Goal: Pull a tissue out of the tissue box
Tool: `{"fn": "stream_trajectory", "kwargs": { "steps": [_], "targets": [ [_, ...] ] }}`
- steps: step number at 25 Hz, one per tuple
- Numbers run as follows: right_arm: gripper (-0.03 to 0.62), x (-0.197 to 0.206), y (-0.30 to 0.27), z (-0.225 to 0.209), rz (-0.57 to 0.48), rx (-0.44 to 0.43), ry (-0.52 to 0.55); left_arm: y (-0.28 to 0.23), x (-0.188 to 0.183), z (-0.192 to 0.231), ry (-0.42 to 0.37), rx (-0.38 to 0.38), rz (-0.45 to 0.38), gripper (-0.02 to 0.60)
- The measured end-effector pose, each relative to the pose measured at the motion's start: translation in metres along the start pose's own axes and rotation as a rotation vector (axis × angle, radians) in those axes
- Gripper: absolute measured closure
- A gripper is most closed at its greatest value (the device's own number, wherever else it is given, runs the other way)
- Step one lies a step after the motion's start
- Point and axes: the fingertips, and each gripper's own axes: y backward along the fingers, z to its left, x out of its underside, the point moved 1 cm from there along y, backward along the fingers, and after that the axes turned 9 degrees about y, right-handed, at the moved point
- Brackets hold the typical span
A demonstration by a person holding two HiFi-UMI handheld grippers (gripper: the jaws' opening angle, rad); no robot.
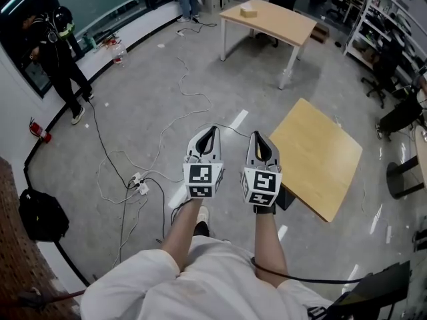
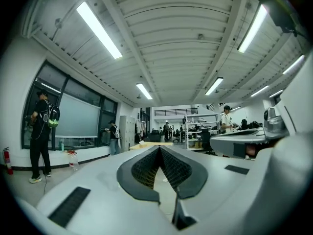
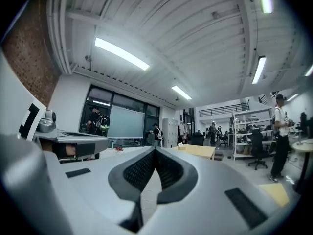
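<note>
A small tan box, which may be the tissue box, sits on a light wooden table far across the room. It shows as a small shape past the jaw tips in the right gripper view. My left gripper and right gripper are held side by side over the bare floor, well short of that table. Both point level, with their jaw tips touching and nothing between them. The left gripper view shows its shut tips, and the right gripper view shows the same.
A tilted wooden board lies just right of the grippers. Cables and a power strip trail over the floor at left. A person in black stands by the window wall, near a fire extinguisher and a black bag. Shelves and chairs stand at the far right.
</note>
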Motion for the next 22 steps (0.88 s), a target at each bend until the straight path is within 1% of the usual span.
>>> {"fn": "stream_trajectory", "kwargs": {
  "steps": [2, 4, 6, 7, 9, 11, 15, 18, 22],
  "targets": [
    [0.599, -0.002, -0.026, 0.005, 0.008, 0.007, 0.03, -0.02, -0.005, 0.017, 0.001, 0.008, -0.005, 0.581],
    [0.599, -0.005, -0.052, 0.011, 0.009, 0.025, 0.065, -0.041, -0.008, 0.034, -0.041, 0.007, -0.011, 0.581],
    [0.599, -0.008, -0.077, 0.019, 0.008, 0.028, 0.058, -0.058, -0.009, 0.053, -0.086, 0.0, -0.016, 0.581],
    [0.599, -0.01, -0.089, 0.024, 0.007, 0.026, 0.04, -0.065, -0.01, 0.063, -0.091, 0.003, -0.014, 0.581],
    [0.599, -0.013, -0.112, 0.032, 0.006, 0.022, 0.012, -0.077, -0.012, 0.082, -0.076, 0.015, -0.008, 0.581],
    [0.599, -0.016, -0.135, 0.041, 0.004, 0.02, 0.009, -0.088, -0.014, 0.1, -0.046, 0.036, -0.002, 0.581],
    [0.599, -0.01, -0.171, 0.067, 0.026, 0.025, 0.035, -0.102, -0.009, 0.133, 0.072, 0.104, 0.015, 0.581],
    [0.599, 0.003, -0.2, 0.08, 0.083, 0.014, 0.057, -0.12, 0.0, 0.152, 0.08, 0.113, 0.03, 0.581],
    [0.599, 0.012, -0.236, 0.066, 0.128, 0.035, 0.047, -0.147, 0.004, 0.166, 0.077, 0.099, 0.033, 0.581]
  ]
}}
